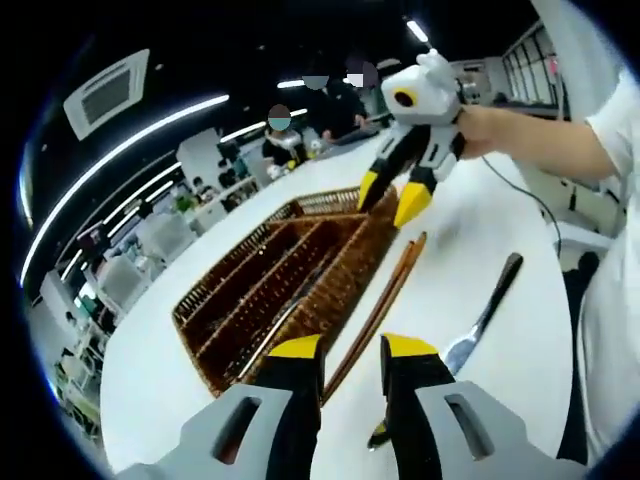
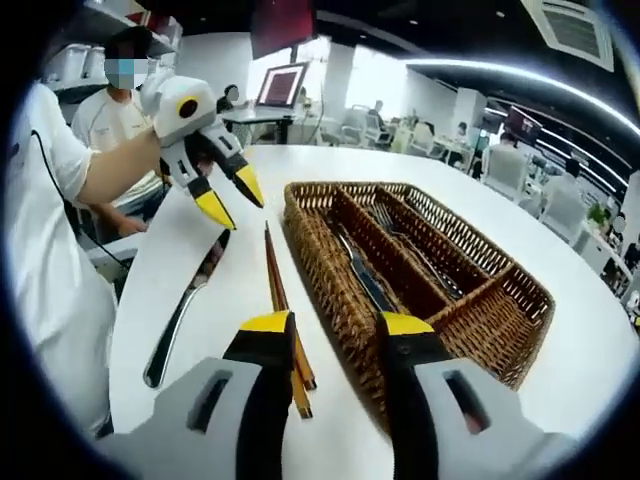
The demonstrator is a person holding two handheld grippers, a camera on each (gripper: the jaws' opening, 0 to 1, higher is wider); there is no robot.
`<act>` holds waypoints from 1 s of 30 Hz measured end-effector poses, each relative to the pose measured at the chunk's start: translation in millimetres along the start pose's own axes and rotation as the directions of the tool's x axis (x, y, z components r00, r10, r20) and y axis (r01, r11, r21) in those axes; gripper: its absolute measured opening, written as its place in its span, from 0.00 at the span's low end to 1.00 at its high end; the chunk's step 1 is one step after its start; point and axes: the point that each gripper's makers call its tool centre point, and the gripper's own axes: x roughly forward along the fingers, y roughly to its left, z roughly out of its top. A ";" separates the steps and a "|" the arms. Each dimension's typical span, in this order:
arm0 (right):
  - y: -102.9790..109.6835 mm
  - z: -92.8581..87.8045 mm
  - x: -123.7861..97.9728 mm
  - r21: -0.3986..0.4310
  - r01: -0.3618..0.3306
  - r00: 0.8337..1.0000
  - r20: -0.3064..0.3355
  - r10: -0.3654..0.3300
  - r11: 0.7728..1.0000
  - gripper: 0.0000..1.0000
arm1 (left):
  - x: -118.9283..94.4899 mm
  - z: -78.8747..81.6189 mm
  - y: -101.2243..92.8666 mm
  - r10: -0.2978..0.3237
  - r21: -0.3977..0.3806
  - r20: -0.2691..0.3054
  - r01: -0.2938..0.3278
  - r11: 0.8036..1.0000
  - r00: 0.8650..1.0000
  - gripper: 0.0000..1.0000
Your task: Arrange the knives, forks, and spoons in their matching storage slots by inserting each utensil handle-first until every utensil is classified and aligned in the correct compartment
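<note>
Grippers are both hovering empty with jaws apart: your left gripper (image 1: 351,352) over the near end of the wicker tray (image 1: 205,300), your right gripper (image 2: 335,328) over the tray's (image 2: 520,300) opposite end. Some utensils (image 2: 365,275) are already lying in the slots; which kinds, cannot tell. You are between picks, I judge. Remaining outside: a black-handled knife (image 2: 180,305), at 9 o'clock of the tray in the right gripper view, and a pair of chopsticks (image 2: 282,300) lying just beside the tray wall. Next move is calling for a descent onto the knife, then handle-first insertion. Chopsticks are lying between knife and tray; people are standing behind the white table (image 2: 590,380).
</note>
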 end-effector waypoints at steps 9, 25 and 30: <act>15.6 -5.7 -1.6 0.011 -0.004 1.000 0.019 0.003 1.000 0.37 | -6.3 -3.8 -8.1 -0.013 -0.062 0.035 0.015 0.998 0.999 0.22; 45.2 -8.9 -8.2 0.027 -0.034 0.998 0.048 0.032 0.999 0.43 | -14.7 -17.4 -18.1 -0.017 -0.112 0.051 0.023 0.993 0.999 0.26; 58.4 -11.2 -7.7 0.026 -0.050 0.997 0.052 0.049 0.998 0.43 | -14.0 -23.1 -27.7 -0.041 -0.106 0.041 0.045 0.993 0.998 0.27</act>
